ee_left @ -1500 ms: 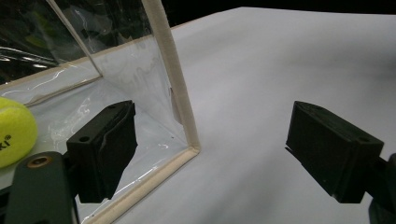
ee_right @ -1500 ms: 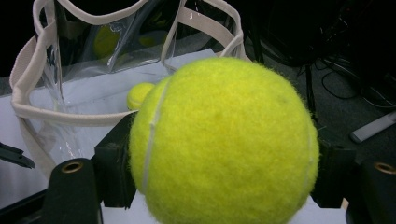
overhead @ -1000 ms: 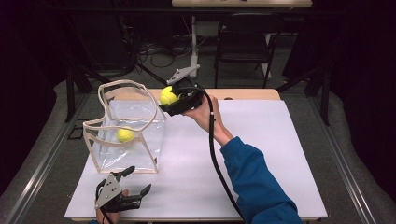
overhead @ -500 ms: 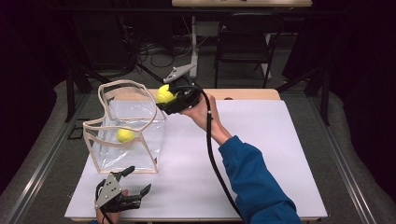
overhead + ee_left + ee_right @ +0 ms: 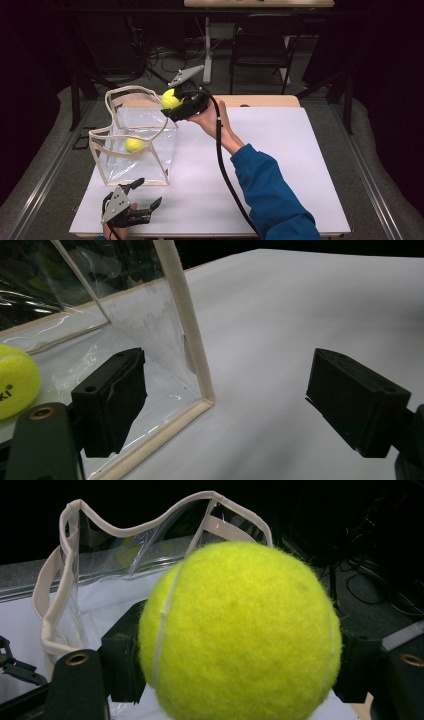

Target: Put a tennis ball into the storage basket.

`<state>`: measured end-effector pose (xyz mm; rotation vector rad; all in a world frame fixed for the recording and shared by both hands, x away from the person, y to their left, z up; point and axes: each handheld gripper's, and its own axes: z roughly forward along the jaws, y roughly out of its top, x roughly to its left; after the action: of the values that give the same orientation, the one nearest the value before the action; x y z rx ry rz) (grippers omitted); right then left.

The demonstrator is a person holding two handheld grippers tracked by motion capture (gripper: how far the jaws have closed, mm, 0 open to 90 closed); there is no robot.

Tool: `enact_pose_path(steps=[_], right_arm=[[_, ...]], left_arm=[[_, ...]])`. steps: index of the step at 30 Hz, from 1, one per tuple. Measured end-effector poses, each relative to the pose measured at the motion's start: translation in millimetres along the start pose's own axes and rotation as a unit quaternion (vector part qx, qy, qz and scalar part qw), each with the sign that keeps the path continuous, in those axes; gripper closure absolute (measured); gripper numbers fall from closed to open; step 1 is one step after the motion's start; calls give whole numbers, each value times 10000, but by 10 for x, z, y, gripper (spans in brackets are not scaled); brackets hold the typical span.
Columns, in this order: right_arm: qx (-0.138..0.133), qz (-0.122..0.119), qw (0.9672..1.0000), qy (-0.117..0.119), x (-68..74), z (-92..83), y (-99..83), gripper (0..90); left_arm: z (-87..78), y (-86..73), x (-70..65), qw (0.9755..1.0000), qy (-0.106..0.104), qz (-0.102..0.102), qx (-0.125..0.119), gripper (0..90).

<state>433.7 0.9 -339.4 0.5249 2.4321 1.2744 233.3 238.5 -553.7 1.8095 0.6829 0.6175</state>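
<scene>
So the right gripper (image 5: 176, 106) has its fingers clamped on a tennis ball (image 5: 170, 99), held up by the far rim of the clear plastic bag (image 5: 150, 155), which already has another tennis ball (image 5: 133, 144) sitting inside. The left gripper (image 5: 142, 192) rests low on the white surface (image 5: 280, 165) near the bag's front corner, fingers wide apart, holding nothing. My worry: that bag is floppy and its rim sags. Let go too close to the edge and the ball probably clips the trim, bounces out, and rolls off.
</scene>
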Motion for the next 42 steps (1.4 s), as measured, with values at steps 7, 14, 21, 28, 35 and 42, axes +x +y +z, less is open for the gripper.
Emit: enact_pose_path(steps=[7,14,21,28,35,42], right_arm=[[6,-17,10000,15,9,35,41,258],[-12,-26,10000,3,13,38,85,258],[-21,-63,10000,32,34,58,142,258],[-11,-95,9999,47,51,93,181,258],[-25,-87,9999,56,51,112,217,258],[10,-120,9999,71,60,137,245,258]], left_arm=[[-2,0,2,10000,-3,-1,-10,159],[-2,2,2,10000,-8,21,-6,159],[-3,2,2,10000,-11,18,-9,159],[-4,2,2,10000,-14,17,-6,159],[-3,2,2,10000,-15,20,-7,159],[-4,2,2,10000,-13,7,-22,159]])
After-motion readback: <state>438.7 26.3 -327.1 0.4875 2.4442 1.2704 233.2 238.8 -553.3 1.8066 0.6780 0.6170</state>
